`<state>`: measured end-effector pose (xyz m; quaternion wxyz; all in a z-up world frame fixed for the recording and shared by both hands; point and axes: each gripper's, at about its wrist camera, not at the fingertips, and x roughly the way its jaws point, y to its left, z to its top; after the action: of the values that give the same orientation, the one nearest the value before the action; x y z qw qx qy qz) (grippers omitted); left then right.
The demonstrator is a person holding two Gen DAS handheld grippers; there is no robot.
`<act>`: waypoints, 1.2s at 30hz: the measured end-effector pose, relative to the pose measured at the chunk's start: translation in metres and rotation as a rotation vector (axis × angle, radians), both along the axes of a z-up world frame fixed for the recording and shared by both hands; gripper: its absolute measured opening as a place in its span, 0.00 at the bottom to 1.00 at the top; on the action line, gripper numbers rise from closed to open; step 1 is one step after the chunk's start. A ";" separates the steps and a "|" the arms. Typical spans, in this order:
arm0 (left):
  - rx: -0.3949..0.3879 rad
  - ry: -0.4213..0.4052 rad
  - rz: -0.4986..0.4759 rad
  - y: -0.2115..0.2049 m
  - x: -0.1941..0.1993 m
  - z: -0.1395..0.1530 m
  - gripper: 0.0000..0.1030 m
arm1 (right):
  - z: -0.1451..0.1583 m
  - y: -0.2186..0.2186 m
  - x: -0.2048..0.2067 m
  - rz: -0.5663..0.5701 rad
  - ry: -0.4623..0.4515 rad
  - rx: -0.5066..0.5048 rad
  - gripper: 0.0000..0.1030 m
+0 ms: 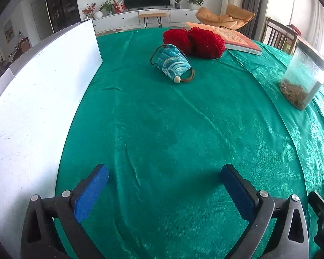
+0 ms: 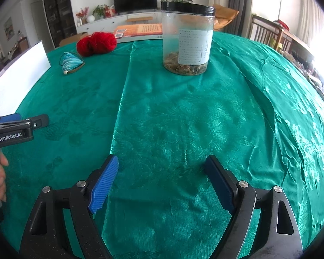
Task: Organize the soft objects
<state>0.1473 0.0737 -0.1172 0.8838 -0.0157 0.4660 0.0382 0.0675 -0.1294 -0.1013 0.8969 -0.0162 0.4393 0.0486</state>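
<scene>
My left claw [image 1: 164,170] hangs wide over the green-clothed table [image 1: 162,129], blue pads spread with only bare cloth between them. My right claw [image 2: 162,164] is just as wide and just as empty, above the cloth near the table's near edge.

The soft things lie toward the far edge. A blue patterned drawstring pouch [image 1: 172,61] lies on its side, its long axis running diagonally from far-left to near-right as my left camera sees it; a brown cord loops around it, and a pale bead [image 1: 177,79] sits at the near-right end. Just behind it, touching or nearly so, are two red yarn balls [image 1: 194,41] side by side, the pair's long axis roughly along the far edge. An open book [image 1: 233,37] lies at the far edge right behind the yarn.

A white board [image 1: 43,86] stands on edge along the table's left side. A clear jar with a black lid [image 2: 188,41] stands upright toward the right side, well apart from pouch and yarn, a layer of dried bits in its bottom and a paper label facing my right camera.

A person's hand [image 2: 0,179] shows at the left edge of the right view, gripping the handle of my left claw.
</scene>
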 end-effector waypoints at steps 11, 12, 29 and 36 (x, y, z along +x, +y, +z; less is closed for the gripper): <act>-0.008 -0.015 0.020 0.009 0.007 0.000 1.00 | 0.000 0.000 -0.001 0.006 0.004 0.001 0.85; -0.008 -0.015 0.020 0.009 0.007 -0.001 1.00 | 0.000 0.000 0.000 0.006 0.004 0.001 0.86; -0.008 -0.015 0.020 0.009 0.007 -0.001 1.00 | 0.000 0.000 -0.001 0.005 0.004 0.001 0.86; -0.009 -0.016 0.019 0.009 0.006 -0.001 1.00 | 0.000 0.000 -0.001 0.005 0.004 0.001 0.86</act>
<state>0.1536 0.0825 -0.1181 0.8870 -0.0245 0.4590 0.0444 0.0666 -0.1290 -0.1012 0.8959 -0.0168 0.4409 0.0513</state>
